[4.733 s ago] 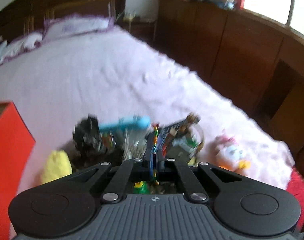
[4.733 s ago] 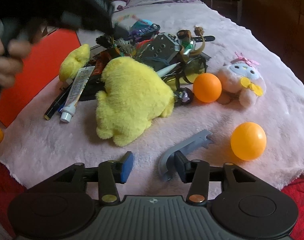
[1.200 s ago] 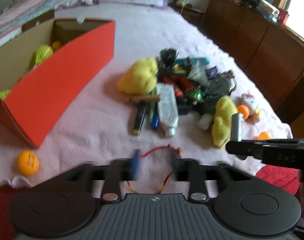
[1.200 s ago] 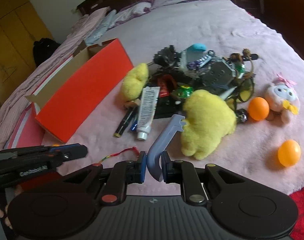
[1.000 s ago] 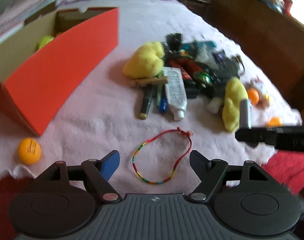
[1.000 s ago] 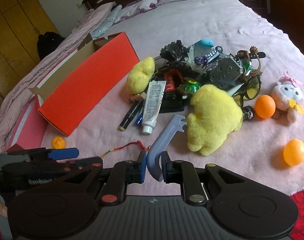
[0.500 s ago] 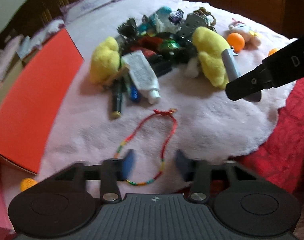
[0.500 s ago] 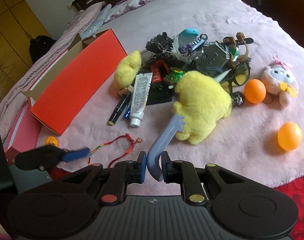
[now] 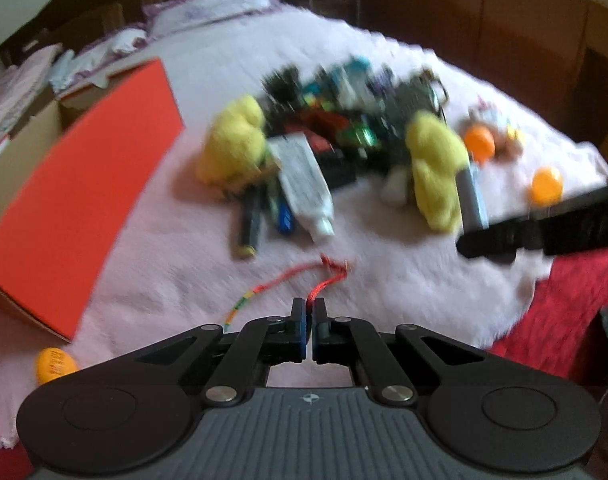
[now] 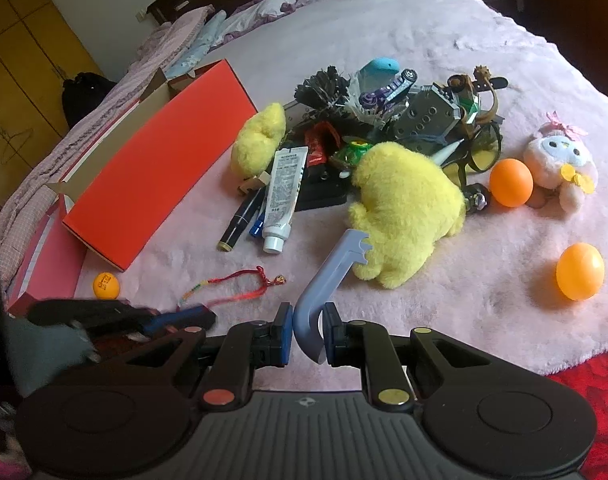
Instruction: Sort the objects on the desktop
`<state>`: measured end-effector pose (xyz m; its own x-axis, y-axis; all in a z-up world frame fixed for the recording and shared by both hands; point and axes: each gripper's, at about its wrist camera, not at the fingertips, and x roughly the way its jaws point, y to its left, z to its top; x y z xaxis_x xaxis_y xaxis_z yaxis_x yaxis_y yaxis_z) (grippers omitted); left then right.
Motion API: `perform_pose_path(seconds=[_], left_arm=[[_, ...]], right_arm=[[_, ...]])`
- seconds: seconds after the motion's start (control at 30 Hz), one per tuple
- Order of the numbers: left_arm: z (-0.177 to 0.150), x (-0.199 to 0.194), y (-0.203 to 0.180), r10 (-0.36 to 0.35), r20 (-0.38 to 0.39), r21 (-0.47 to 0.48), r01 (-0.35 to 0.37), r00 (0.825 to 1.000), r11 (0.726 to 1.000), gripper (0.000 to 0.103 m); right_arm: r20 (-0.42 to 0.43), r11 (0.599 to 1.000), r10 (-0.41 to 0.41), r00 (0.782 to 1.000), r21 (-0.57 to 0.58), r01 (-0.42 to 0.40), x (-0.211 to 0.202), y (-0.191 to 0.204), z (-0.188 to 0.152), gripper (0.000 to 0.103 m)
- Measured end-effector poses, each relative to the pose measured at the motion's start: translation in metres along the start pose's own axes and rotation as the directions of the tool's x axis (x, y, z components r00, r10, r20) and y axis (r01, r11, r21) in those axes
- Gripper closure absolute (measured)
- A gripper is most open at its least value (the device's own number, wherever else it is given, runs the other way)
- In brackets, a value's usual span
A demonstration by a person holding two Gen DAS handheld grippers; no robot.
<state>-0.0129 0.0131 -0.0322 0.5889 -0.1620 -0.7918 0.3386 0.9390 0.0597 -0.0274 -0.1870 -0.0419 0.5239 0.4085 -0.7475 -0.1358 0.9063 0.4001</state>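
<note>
The left gripper (image 9: 309, 312), wide open a second ago, now pinches the bracelet (image 9: 288, 280) at lower centre; the right gripper (image 10: 308, 320) keeps clamping the grey hook (image 10: 332, 276). Both seem bound for the red box (image 10: 156, 160).

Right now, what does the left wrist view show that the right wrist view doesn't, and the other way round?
Only the left wrist view shows the left tool shut on the red bracelet, though it is blurred. Only the right wrist view shows the right tool shut on the grey hook, plus sharp detail of the glasses and the plush doll. Both show the red box, the white tube, the yellow plush toys and the orange balls.
</note>
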Motion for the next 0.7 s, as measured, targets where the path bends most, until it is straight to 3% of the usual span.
perform_pose_path(seconds=[0.53,0.7], left_arm=[[0.04,-0.052,0.036,0.04,0.12,-0.14,-0.023,0.992,0.99,0.098],[0.044,-0.044,0.044,0.063,0.082,-0.189,-0.046,0.995,0.981,0.098]], right_arm=[[0.013,0.992,0.06,0.998,-0.113,-0.059,-0.005,0.027,0.013,0.086],[0.017,0.982,0.096,0.995,-0.165,-0.092,-0.003,0.042,0.024,0.086]])
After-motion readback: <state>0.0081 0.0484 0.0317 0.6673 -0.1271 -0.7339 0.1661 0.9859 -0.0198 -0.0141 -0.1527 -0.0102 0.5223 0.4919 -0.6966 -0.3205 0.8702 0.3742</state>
